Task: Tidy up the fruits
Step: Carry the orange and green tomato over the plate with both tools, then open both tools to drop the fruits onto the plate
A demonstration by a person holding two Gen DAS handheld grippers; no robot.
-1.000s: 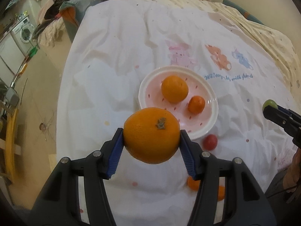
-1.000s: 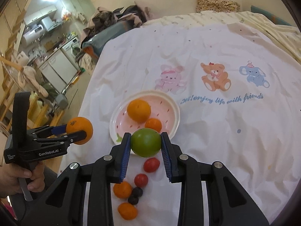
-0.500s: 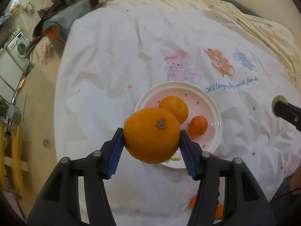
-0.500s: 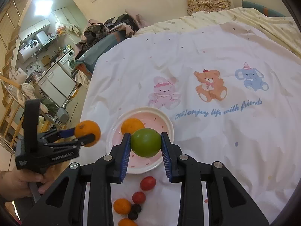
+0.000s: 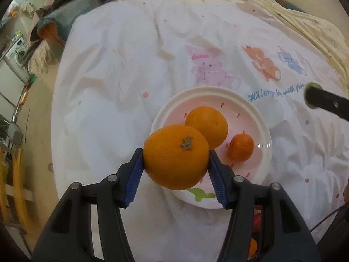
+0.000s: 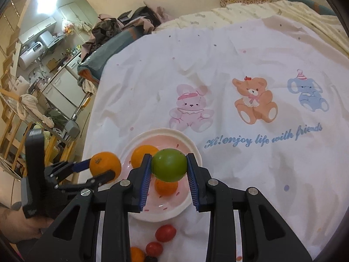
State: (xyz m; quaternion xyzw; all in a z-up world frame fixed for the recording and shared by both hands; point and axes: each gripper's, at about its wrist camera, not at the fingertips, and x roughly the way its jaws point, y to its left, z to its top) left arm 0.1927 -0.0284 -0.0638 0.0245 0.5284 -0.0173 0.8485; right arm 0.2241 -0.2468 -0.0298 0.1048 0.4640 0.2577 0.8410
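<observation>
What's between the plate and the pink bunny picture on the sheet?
Nothing but bare white sheet. The right wrist view shows only a narrow strip of cloth between the plate rim and the pink bunny print.

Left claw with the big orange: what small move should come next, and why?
Probably lower it a little and open. The left claw grips the large orange over the plate's near rim, beside the two oranges already on it. The right claw holds a green fruit there too.
</observation>
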